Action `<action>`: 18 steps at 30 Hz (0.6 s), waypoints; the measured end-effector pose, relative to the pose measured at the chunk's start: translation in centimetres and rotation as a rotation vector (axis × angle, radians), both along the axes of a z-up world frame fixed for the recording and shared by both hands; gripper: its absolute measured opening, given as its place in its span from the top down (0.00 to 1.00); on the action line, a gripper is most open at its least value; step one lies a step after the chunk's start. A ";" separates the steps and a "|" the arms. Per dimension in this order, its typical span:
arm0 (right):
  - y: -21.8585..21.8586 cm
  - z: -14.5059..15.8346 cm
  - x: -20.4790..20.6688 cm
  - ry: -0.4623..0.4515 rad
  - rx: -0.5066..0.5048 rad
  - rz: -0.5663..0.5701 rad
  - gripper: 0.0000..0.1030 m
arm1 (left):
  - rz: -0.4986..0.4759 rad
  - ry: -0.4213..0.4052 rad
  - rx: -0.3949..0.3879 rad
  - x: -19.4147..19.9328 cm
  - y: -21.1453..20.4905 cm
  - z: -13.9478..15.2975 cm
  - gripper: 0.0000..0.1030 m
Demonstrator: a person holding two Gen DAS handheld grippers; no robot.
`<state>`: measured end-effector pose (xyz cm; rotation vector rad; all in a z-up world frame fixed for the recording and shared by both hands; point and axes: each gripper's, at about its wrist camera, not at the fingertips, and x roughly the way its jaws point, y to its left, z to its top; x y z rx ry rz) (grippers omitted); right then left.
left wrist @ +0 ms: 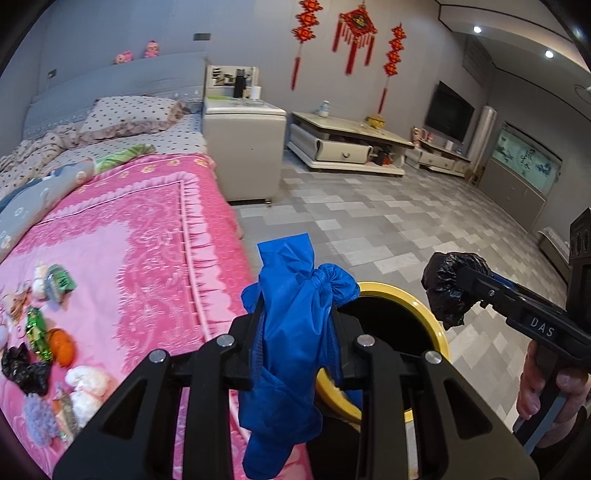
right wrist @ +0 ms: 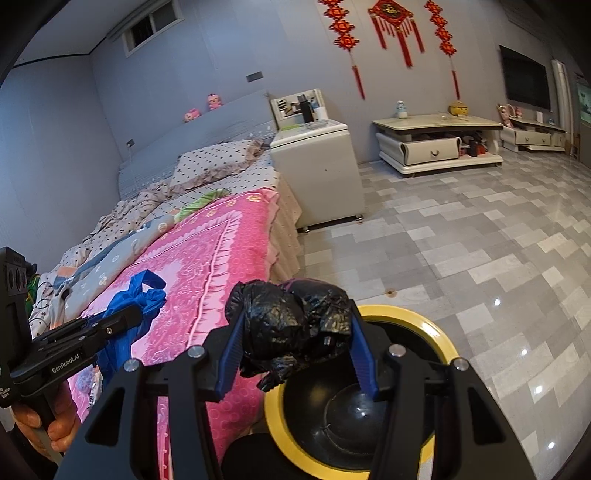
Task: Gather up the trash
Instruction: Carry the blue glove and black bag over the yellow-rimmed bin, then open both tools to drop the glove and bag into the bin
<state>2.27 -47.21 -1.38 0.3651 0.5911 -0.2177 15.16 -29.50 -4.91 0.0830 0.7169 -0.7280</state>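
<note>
Blue plastic (left wrist: 288,332) masking yellow-rimmed bin (left wrist: 424,306) behind left claw (left wrist: 295,354).

Grippers: 2, left gripper (left wrist: 295,325) at 6 o'clock in left view, right gripper (right wrist: 295,332) at 6 in right view
Blue bags: 1, blue bag (left wrist: 284,332), pinched in left gripper
Black bags: 2, black bag (right wrist: 291,325) clamped in right gripper; loose black bag (left wrist: 26,369) on pink blanket (left wrist: 147,236), 9 o'clock
Bins: 1, yellow-rimmed bin (right wrist: 436,328), 6 o'clock
Pink dolls: 2 (left wrist: 136,53) on headboard, 11 o'clock
Red wall knots: 3 (left wrist: 356,35), 12 o'clock
Oranges: 1 (left wrist: 61,345)
Ceiling lights: 2 (left wrist: 477,29), 1 o'clock
</note>
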 end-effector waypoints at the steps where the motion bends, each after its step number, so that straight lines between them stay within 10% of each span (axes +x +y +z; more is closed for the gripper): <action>1: -0.5 -0.2 -0.2 0.003 0.003 -0.011 0.53 | -0.012 0.007 0.000 0.1 -0.8 -0.3 0.75; 18: -6.3 -4.3 -0.3 0.071 0.076 -0.142 0.52 | -0.117 0.115 0.020 1.3 -9.1 -4.9 0.72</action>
